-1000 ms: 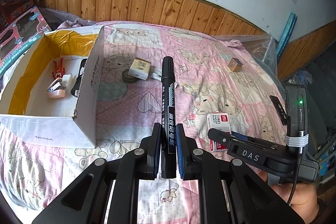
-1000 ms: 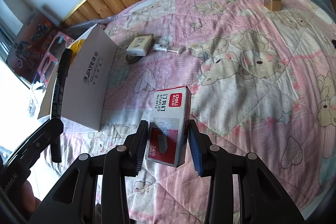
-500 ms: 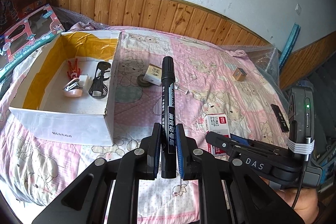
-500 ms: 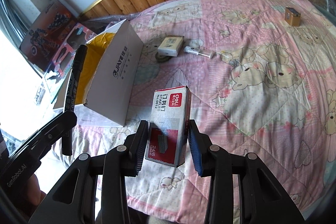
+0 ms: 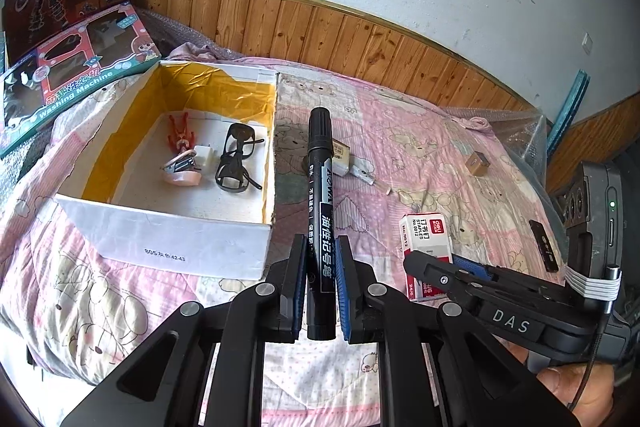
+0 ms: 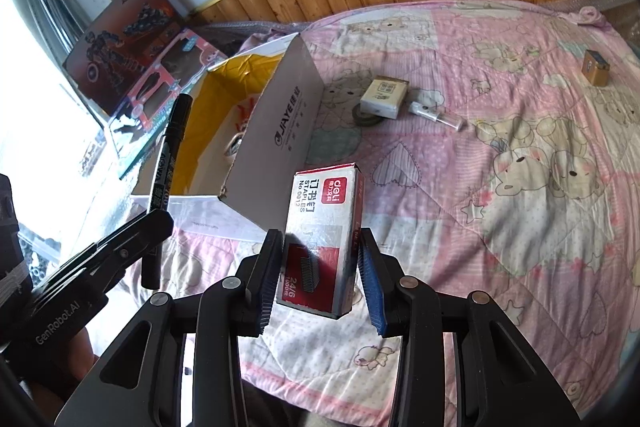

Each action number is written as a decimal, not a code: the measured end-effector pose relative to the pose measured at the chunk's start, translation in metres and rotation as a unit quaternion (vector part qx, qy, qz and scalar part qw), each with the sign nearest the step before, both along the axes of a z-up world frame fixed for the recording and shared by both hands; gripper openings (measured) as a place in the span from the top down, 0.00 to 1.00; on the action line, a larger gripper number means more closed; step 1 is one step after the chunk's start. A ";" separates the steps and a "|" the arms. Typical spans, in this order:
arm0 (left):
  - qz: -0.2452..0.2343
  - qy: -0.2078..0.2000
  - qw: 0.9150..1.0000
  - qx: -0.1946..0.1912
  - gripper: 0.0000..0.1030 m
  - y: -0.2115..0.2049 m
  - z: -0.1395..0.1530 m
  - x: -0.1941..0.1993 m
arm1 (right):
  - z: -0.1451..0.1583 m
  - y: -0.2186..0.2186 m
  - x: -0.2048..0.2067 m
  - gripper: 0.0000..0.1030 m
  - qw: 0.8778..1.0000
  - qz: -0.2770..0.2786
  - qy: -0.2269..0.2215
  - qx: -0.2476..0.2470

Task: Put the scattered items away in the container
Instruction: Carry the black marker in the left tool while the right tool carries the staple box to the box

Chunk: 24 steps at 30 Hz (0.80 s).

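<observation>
Bed (image 5: pixel 420 131) with pink bear quilt carries everything. Cardboard box (image 5: pixel 176 247), open-topped, white walls, yellow lining, sits on the quilt ahead and to the left of both hand-held grippers; it already holds glasses, a small stapler and a red clip.

Left hand-held gripper (image 5: pixel 321 291) pinches the black marker (image 5: pixel 320 195) near its tail end, long axis pointing straight forward along the fingers, cap end away. The marker lies just right of the box's right wall, so the opening is a short shift leftward.

Right hand-held gripper (image 6: pixel 320 277) grips the red-and-white staples box (image 6: pixel 324 231) by its long sides, long axis also forward. The cardboard box's right wall stands between it and the opening, up and left.

Judgement: left is nearer to the opening; right must clear the wall first.

Loose on the quilt beyond: cream packet (image 6: pixel 384 91), small brown box (image 6: pixel 596 67), small tube (image 6: pixel 436 115).
</observation>
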State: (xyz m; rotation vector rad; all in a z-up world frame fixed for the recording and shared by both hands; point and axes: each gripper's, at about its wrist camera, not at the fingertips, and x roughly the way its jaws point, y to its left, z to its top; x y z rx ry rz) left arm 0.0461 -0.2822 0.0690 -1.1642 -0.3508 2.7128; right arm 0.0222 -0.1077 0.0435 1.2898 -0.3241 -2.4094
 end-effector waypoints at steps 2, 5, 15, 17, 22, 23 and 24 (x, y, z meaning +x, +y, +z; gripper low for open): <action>0.005 0.000 1.000 0.001 0.86 -0.005 0.000 0.001 | 0.003 -0.006 -0.001 0.62 1.000 0.006 0.002 0.000; 0.012 0.002 1.000 0.003 0.86 -0.013 0.001 0.001 | 0.006 -0.013 -0.002 0.62 1.000 0.013 0.006 0.000; 0.032 0.004 0.999 0.009 0.86 -0.035 0.003 -0.001 | 0.017 -0.038 -0.007 0.62 0.999 0.036 0.015 0.000; 0.036 0.004 0.999 0.009 0.86 -0.039 0.002 -0.001 | 0.018 -0.043 -0.009 0.62 0.999 0.041 0.016 0.000; 0.049 0.001 0.999 0.010 0.86 -0.051 0.002 -0.005 | 0.020 -0.055 -0.013 0.62 0.999 0.052 0.017 0.001; 0.051 0.001 0.999 0.010 0.86 -0.053 0.002 -0.006 | 0.020 -0.057 -0.014 0.62 0.998 0.054 0.018 0.001; 0.053 0.000 0.999 0.010 0.86 -0.056 0.002 -0.007 | 0.020 -0.059 -0.015 0.62 0.998 0.056 0.018 0.001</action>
